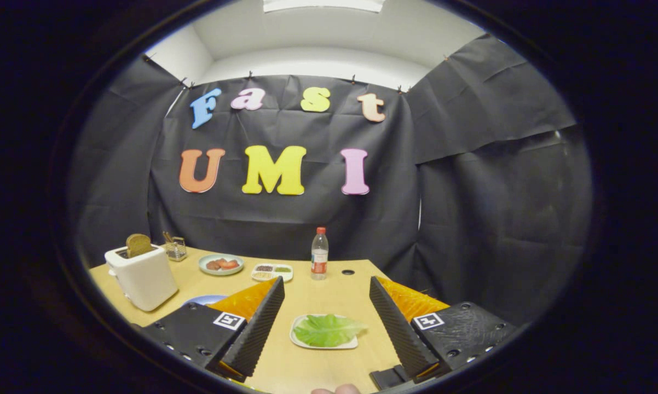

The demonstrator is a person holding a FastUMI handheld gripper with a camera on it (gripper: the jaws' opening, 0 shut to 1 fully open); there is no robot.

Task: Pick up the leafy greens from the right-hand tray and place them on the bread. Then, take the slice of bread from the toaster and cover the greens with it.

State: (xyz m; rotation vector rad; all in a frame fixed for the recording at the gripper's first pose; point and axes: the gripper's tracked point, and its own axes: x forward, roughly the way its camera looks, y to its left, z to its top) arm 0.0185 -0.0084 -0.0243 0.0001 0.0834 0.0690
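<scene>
The gripper is held wide open. Leafy greens are seen on a tray between the jaws. Bread is stuck in the toaster far beyond.

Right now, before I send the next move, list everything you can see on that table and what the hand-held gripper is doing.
Leafy green: one, light green, on a small white tray between the open fingers.
Toaster: one, white, far left of the table, beyond the left finger.
Bread slice: one, brown, sticking up from the toaster slot.
Blue plate: one, partly hidden behind the left finger, beside the toaster.
Round plate: one, pale, holding reddish-brown food, far side.
Divided tray: one, white, small fillings, beside the bottle.
Bottle: one, clear with red cap, far edge.
Wire basket: one, behind the toaster.
Table: one, light wood.
Hand-held gripper: one, fingers wide open, gripping nothing.
</scene>
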